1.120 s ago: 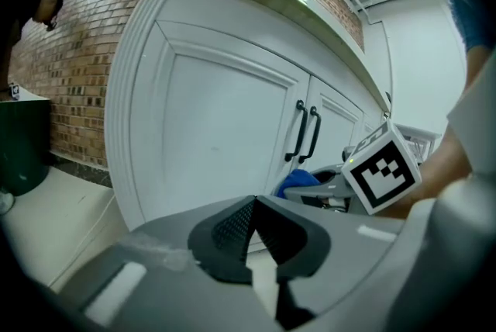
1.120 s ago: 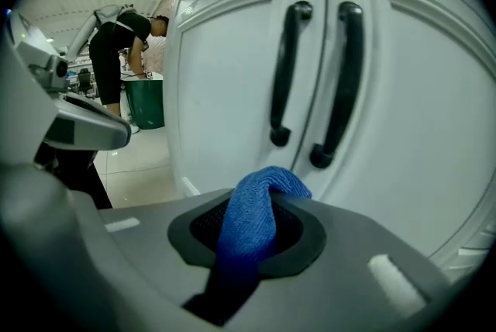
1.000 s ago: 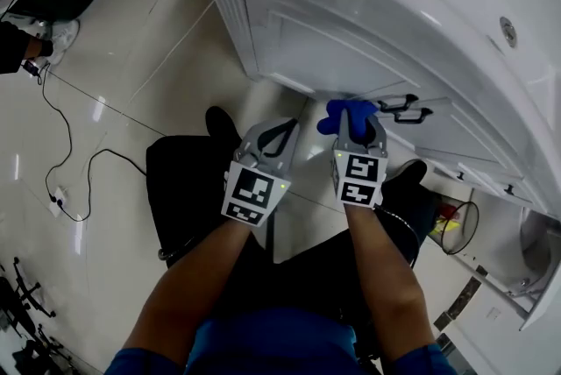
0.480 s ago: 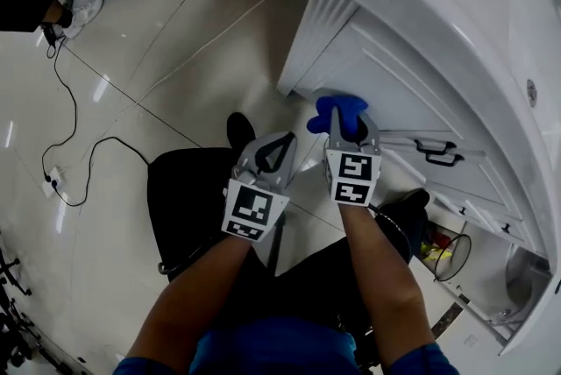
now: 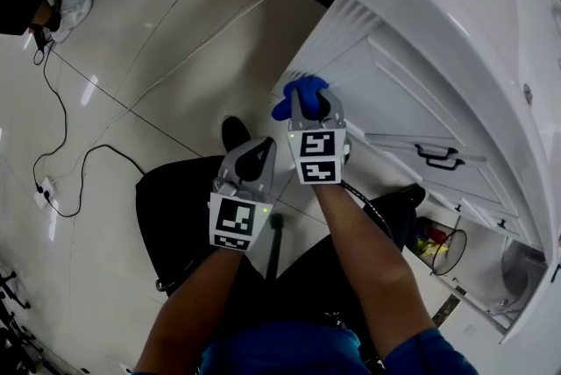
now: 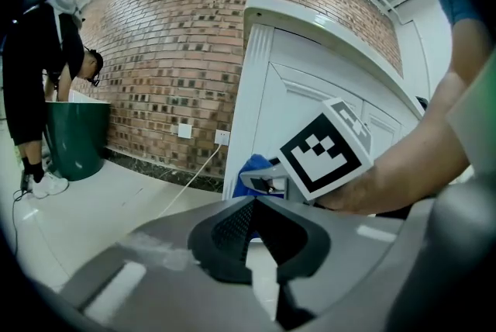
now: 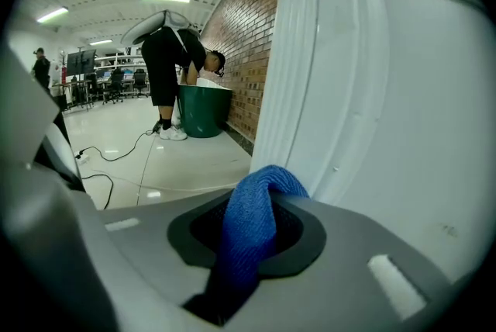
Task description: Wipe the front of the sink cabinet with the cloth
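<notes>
As you swept left, your right claw (image 5: pixel 308 106), clamped on the blue cloth (image 5: pixel 293 95), moved from beside the door handles (image 5: pixel 438 157) to the fluted left corner of the sink cabinet (image 5: pixel 403 75). Your left claw (image 5: pixel 252 159) stayed closed and empty, held back. That pass probably covered the front's left stretch.

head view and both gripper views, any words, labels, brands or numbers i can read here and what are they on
No readable text in any view.
The marker cubes on the left tongs and right tongs show only black and white squares, no letters or digits.
The sink cabinet and the cloth are plain.
The wall plates on the brick wall are too small to tell.
</notes>
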